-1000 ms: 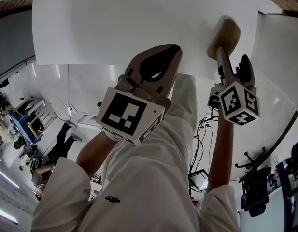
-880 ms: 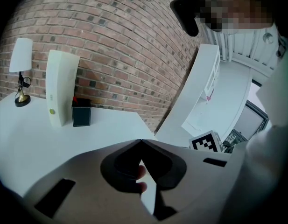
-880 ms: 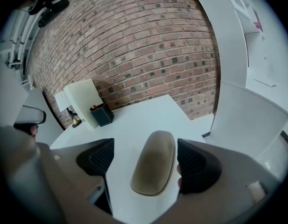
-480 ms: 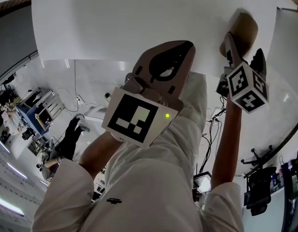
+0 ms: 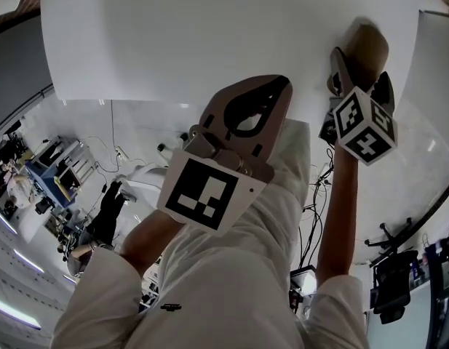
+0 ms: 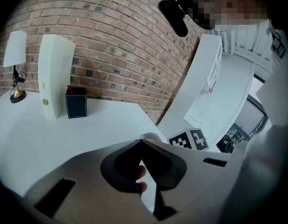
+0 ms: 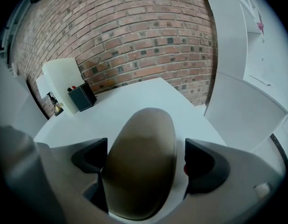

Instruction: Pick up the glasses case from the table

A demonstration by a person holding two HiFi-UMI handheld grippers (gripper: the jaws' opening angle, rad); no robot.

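White table [image 5: 173, 42] backed by brick wall [image 7: 134, 41]. Glasses case [image 7: 141, 162] is found near table's right edge, long axis lined up with right gripper [image 5: 357, 73]. Jaws, just opened wide, are set astride case, not yet pressed on. Left gripper [image 6: 141, 141] is kept closed, empty, farther off.

The oval glasses case [image 7: 141, 162] was plain tan-brown. The flat table top [image 7: 134, 97] was plain white. The far brick wall [image 7: 134, 31] showed red-brown bricks with pale mortar lines. The small square box [image 7: 82, 97] was black.
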